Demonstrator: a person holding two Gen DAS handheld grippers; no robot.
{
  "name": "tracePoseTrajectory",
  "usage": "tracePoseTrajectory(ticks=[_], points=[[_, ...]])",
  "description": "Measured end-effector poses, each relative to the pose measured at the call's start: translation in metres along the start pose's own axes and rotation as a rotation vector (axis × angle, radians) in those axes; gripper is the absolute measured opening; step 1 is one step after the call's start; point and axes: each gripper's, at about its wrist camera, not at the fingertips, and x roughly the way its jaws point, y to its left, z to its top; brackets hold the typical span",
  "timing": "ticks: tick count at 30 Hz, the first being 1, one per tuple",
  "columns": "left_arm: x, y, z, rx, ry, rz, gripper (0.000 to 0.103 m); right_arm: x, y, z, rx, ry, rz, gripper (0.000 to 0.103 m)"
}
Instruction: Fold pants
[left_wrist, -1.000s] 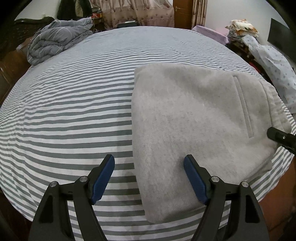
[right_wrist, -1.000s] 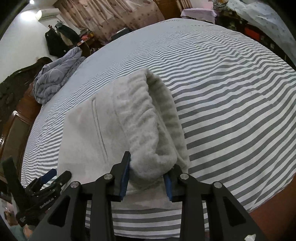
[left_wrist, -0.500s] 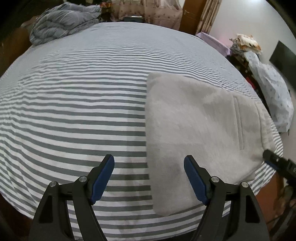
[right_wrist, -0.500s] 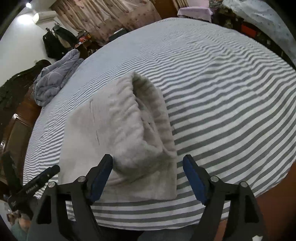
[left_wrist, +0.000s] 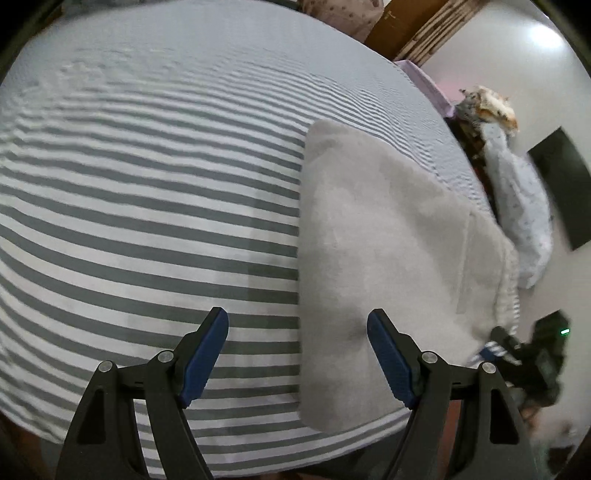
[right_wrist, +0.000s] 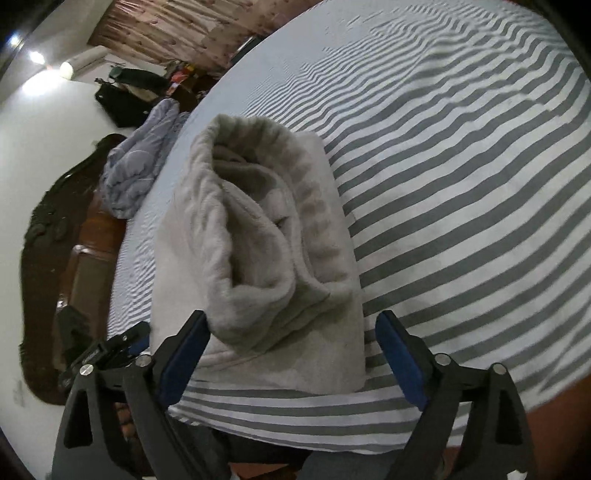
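The folded light-grey fleece pants (right_wrist: 258, 236) lie at the near edge of the grey-and-white striped bed (right_wrist: 461, 184). The right gripper (right_wrist: 291, 354) has just been opening, its fingers wide and clear of the waistband, apparently to release the finished fold. The left gripper (left_wrist: 297, 356) hangs wide apart and empty over the pants' near left edge.

bare striped bed (left_wrist: 147, 206) left of pants (left_wrist: 376, 236) — open

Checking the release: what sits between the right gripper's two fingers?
In the right wrist view, the rolled waistband end of the grey pants lies between the open right gripper fingers, resting on the striped bedsheet; its jaws have just been opening.
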Motion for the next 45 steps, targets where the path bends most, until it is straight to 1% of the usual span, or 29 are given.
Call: tracePoseTrajectory(ticks=[2,6,9,13,18,22,25,27,28,30,34,35,36,37,41,45], points=[[0.005,0.005,0.003,-0.026,0.015,-0.035,0.078,0.004,-0.005,0.001,-0.001,0.009,0.037,0.09],[0.013,0.009,0.008,-0.037,0.032,-0.066,0.078,0.012,-0.015,0.004,-0.003,0.03,0.106,0.09],[0.016,0.008,0.012,-0.018,0.025,-0.083,0.078,0.018,-0.023,0.005,-0.013,0.044,0.154,0.091],[0.022,0.006,0.019,0.014,0.022,-0.092,0.078,0.026,-0.024,0.006,-0.05,0.05,0.199,0.092],[0.032,0.002,0.03,0.051,0.01,-0.102,0.078,0.038,-0.02,0.015,-0.067,0.053,0.229,0.091],[0.044,-0.011,0.037,0.081,0.008,-0.107,0.079,0.043,-0.02,0.025,-0.047,0.03,0.256,0.09],[0.05,-0.02,0.038,0.113,-0.005,-0.094,0.08,0.047,-0.018,0.033,-0.035,0.016,0.247,0.088],[0.051,-0.023,0.038,0.125,-0.01,-0.088,0.08,0.049,-0.016,0.036,-0.023,0.018,0.227,0.083],[0.05,-0.025,0.037,0.132,-0.012,-0.089,0.076,0.049,-0.016,0.036,-0.011,0.022,0.219,0.081],[0.049,-0.028,0.037,0.139,-0.019,-0.083,0.071,0.048,-0.018,0.037,0.0,0.028,0.207,0.071],[0.044,-0.032,0.037,0.156,-0.046,-0.066,0.054,0.043,-0.012,0.035,-0.001,0.014,0.155,0.062],[0.041,-0.032,0.036,0.151,-0.054,-0.068,0.052,0.041,-0.008,0.035,-0.008,0.007,0.147,0.058],[0.039,-0.032,0.037,0.139,-0.06,-0.075,0.047,0.038,-0.002,0.035,-0.02,-0.002,0.14,0.056],[0.038,-0.031,0.038,0.132,-0.062,-0.08,0.043,0.034,0.004,0.034,-0.032,-0.009,0.132,0.055],[0.03,-0.032,0.041,0.095,-0.072,-0.088,0.037,0.022,0.024,0.035,-0.06,-0.027,0.123,0.051],[0.015,-0.04,0.042,0.111,-0.112,-0.099,0.035,0.011,0.044,0.038,-0.089,-0.042,0.118,0.049]])
